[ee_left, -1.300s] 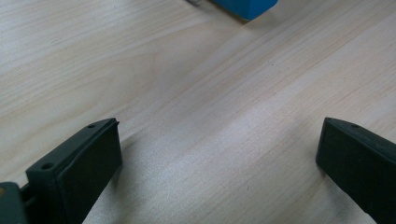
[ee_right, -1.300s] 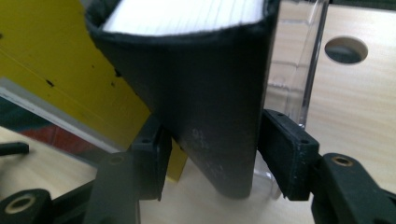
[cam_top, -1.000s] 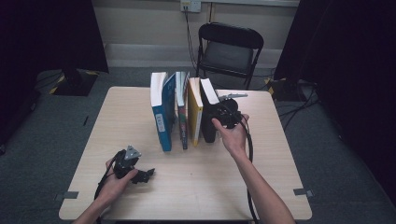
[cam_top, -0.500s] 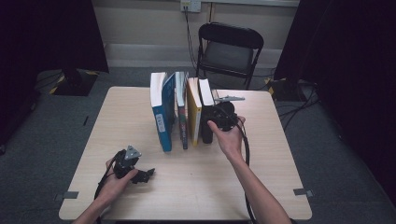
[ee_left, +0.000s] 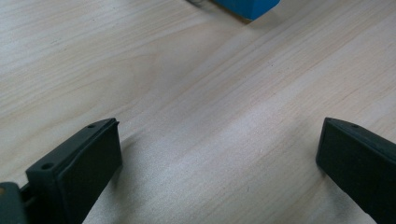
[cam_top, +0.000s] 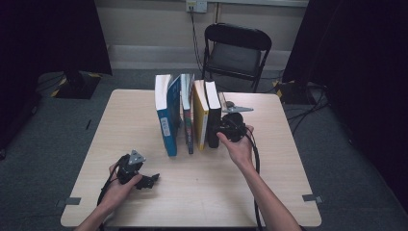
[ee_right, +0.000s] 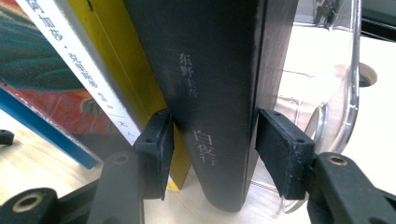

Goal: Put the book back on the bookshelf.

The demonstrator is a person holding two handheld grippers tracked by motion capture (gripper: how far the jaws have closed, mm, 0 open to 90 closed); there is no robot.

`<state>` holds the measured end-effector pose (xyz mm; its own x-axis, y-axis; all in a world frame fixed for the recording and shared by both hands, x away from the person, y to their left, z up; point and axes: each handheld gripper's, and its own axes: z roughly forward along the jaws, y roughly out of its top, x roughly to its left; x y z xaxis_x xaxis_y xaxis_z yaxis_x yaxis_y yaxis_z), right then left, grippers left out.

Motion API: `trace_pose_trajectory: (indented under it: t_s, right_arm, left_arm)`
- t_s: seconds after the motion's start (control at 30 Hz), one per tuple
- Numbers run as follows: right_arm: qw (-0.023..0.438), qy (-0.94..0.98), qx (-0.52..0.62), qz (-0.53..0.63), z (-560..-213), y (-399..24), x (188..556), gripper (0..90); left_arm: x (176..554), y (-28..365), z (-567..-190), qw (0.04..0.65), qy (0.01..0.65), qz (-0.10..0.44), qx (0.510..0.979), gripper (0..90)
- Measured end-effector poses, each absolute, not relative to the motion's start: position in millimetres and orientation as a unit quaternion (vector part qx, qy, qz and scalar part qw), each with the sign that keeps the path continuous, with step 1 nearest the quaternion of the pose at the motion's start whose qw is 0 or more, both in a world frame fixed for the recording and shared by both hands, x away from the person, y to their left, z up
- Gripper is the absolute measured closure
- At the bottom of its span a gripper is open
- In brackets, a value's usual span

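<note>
Several books stand upright in a row at the table's middle: a blue one (cam_top: 166, 118), a patterned one (cam_top: 186, 115), a yellow one (cam_top: 200, 115) and a black one (cam_top: 213, 113) at the right end. My right gripper (cam_top: 217, 131) holds the black book's spine (ee_right: 210, 84). One pad is wedged between it and the yellow book (ee_right: 107, 46), the other pad lies on its outer cover. The jaws have just been closing on it. My left gripper (cam_top: 151, 180) rests open on the table at the front left, its jaws wide apart over bare wood (ee_left: 217, 154).
A clear plastic bookend (ee_right: 327, 70) stands against the black book's far side. A corner of the blue book (ee_left: 247, 5) lies ahead of the left gripper. Beyond the wooden table (cam_top: 288, 159) stands a black folding chair (cam_top: 238, 48). Cables trail on the floor at the right.
My right hand has shifted slightly at the black book's spine. The left hand and the row of books look the same.
</note>
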<state>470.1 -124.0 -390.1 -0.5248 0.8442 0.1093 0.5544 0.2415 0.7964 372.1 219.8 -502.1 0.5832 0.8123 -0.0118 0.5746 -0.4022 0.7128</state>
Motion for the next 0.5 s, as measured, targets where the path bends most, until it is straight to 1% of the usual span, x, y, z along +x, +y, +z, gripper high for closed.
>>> trace_pose_trajectory:
  t_s: [0.5]
  right_arm:
    - [0.169,0.773,0.454,0.41,-387.7,-121.6,460.2,48.6]
  left_arm:
    - [372.9,220.2,-502.1,0.346,0.42,0.171,0.822,0.0]
